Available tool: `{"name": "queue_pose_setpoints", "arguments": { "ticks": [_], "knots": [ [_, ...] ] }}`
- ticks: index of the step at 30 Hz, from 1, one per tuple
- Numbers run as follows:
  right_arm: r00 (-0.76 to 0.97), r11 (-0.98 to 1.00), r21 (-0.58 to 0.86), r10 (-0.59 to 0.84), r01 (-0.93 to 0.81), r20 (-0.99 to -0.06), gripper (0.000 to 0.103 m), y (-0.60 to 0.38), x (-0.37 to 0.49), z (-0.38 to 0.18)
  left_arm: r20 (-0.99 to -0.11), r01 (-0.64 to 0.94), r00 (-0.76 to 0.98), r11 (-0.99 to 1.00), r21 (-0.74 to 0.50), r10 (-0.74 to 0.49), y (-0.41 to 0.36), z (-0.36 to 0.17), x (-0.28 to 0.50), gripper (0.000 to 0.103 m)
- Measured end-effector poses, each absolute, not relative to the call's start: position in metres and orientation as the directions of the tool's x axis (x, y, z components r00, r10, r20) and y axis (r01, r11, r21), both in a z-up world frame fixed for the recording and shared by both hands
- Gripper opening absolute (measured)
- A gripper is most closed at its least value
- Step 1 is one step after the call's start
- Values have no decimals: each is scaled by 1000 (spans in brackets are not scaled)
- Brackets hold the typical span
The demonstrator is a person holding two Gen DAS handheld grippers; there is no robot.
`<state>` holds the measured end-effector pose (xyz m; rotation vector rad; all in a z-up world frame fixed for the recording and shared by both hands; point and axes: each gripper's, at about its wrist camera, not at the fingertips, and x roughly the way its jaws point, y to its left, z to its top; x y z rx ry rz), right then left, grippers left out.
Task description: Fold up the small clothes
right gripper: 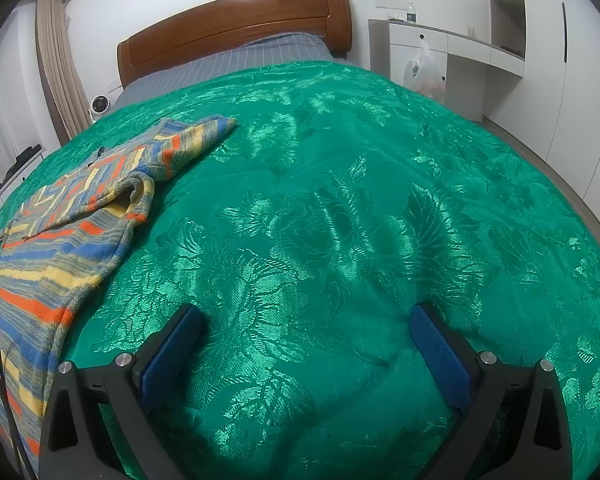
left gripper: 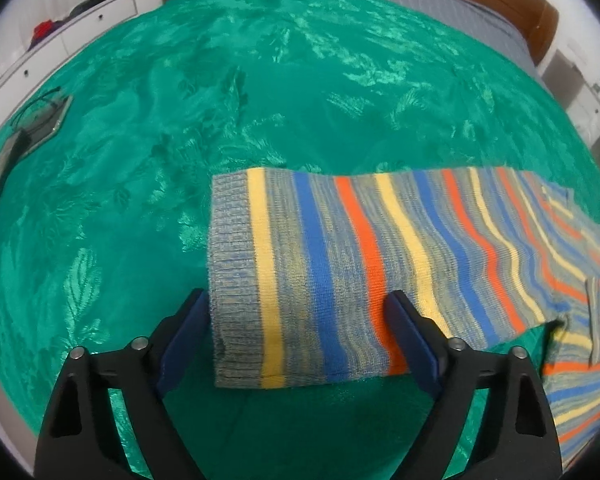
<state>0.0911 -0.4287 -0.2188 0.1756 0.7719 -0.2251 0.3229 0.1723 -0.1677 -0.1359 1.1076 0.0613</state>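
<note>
The left gripper (left gripper: pixel 300 312) is hovering with its jaws spread wide around the cuff end of a striped sweater sleeve (left gripper: pixel 340 264), the blue pads not pressing on it. The sleeve is lying flat on the green bedspread (left gripper: pixel 260 100), its long axis running across the left wrist view, cuff pointing left, and joining the sweater body (right gripper: pixel 60 232) at the right. The right gripper (right gripper: pixel 306 340) is hanging open over bare bedspread, nothing between its pads, the sweater just to its left. Farther off are lying a dark flat device (left gripper: pixel 32 128), then the wooden headboard (right gripper: pixel 236 28) and white cabinets (right gripper: pixel 460 64).
</note>
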Motion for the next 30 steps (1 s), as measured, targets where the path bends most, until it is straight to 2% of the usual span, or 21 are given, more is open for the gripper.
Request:
{"name": "queue_pose_setpoints", "arguments": {
  "ticks": [2,3,4,8,12,16,18,21,23,24,25,29,30],
  "knots": [
    [697,962,75,-137,264,-704,103,-429,90,-218,-891,-124,453,989,-85,-20,174,-166,324,65],
    [698,962,75,-137,264,-703,103,-429,90,-218,-891,-127,454,988,-85,-18,175,-165,323,29],
    [699,962,75,-136,263,-702,103,-429,90,-218,-891,-127,453,987,-96,-28,177,-161,324,5],
    [703,962,78,-135,262,-698,103,-430,88,-218,-852,-90,519,988,-126,-61,167,-127,324,5],
    [710,962,80,-136,262,-691,103,-430,86,-218,-771,83,618,988,-132,-155,102,-60,315,5],
    [714,962,82,-134,260,-688,103,-430,84,-218,-694,313,659,944,-100,-292,-1,-8,293,5],
    [715,962,84,-133,260,-687,103,-431,83,-218,-679,413,638,906,-95,-362,-54,-2,280,5],
    [715,962,84,-133,260,-687,103,-431,83,-218,-690,524,589,849,-69,-420,-126,-24,263,8],
    [714,962,84,-133,259,-687,103,-431,84,-218,-742,582,520,811,-55,-423,-165,-55,255,24],
    [714,962,84,-133,259,-687,103,-431,83,-218,-769,581,504,813,-35,-394,-176,-70,251,55],
    [714,962,84,-132,259,-687,103,-431,83,-218,-791,563,500,826,-13,-353,-179,-85,247,73],
    [716,962,87,-130,258,-686,103,-431,83,-218,-795,522,481,850,-78,-368,-129,-105,231,76],
    [717,962,87,-130,257,-685,103,-431,82,-218,-793,503,496,861,-71,-354,-116,-106,231,83]
  ]
}}
